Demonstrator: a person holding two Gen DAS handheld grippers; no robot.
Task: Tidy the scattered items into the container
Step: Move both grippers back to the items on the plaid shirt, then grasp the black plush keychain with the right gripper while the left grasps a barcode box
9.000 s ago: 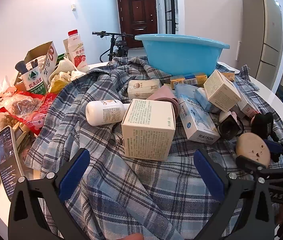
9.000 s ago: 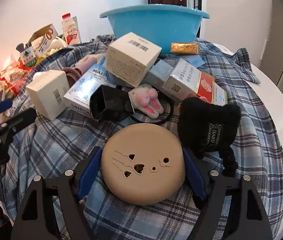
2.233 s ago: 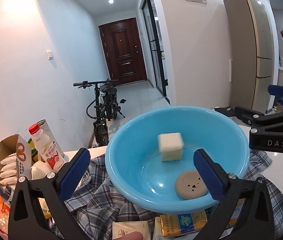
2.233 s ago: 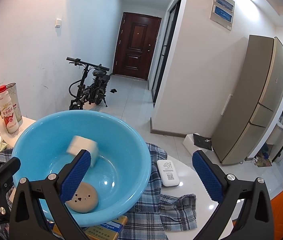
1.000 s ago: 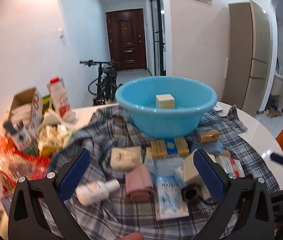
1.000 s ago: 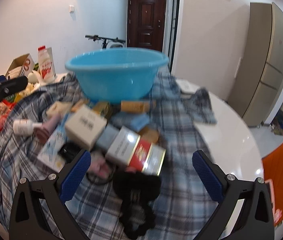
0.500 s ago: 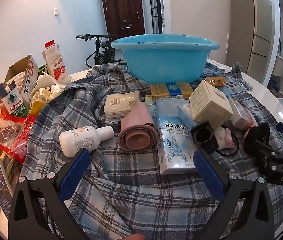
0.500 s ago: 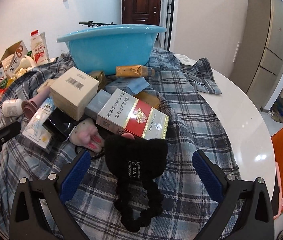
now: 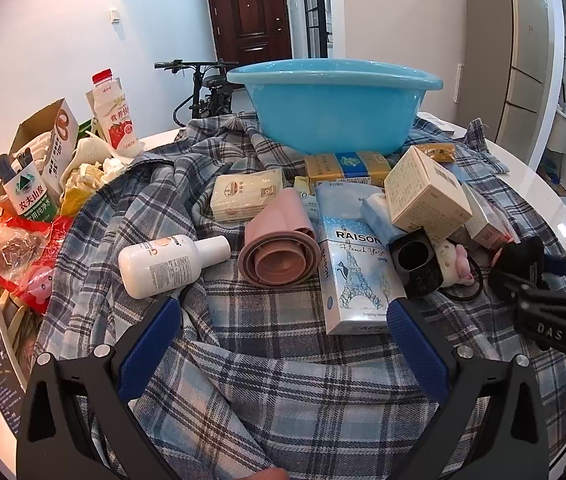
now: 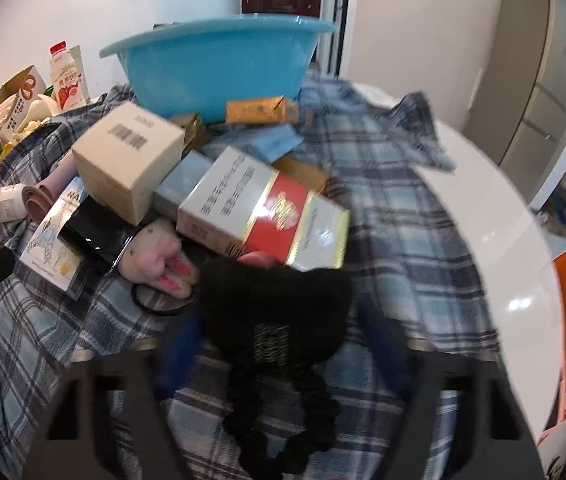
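The right gripper [image 10: 283, 344] is closing its jaws around a black fuzzy hair band [image 10: 275, 312]; the blue pads sit on either side of its thick upper part, blurred by motion, so whether they already press on it cannot be told. The band is dark and plush, with a small woven label on its front and a twisted loop trailing toward the camera. It lies on the plaid cloth [image 10: 399, 208], just in front of a red and silver carton [image 10: 263, 208].

The left gripper [image 9: 283, 316] hangs with its jaws wide and nothing between them, above bare cloth. Just beyond its fingertips lie a white bottle [image 9: 167, 264] on its side, a nest of pink cups [image 9: 279, 256] on their side, and a pale blue box [image 9: 355, 272] printed with a tower. A black cup [image 9: 417, 268] on its side touches a small plush toy [image 9: 457, 266]. A cream box [image 9: 423, 196] leans on the heap behind them.

Farther back stands the blue basin [image 9: 335, 104] on the cloth, upright; from this low angle its inside is hidden. A yellow pack [image 9: 347, 164] lies against its base. At the left edge of the table, a milk bottle [image 9: 113, 112] stands among cartons and snack bags.
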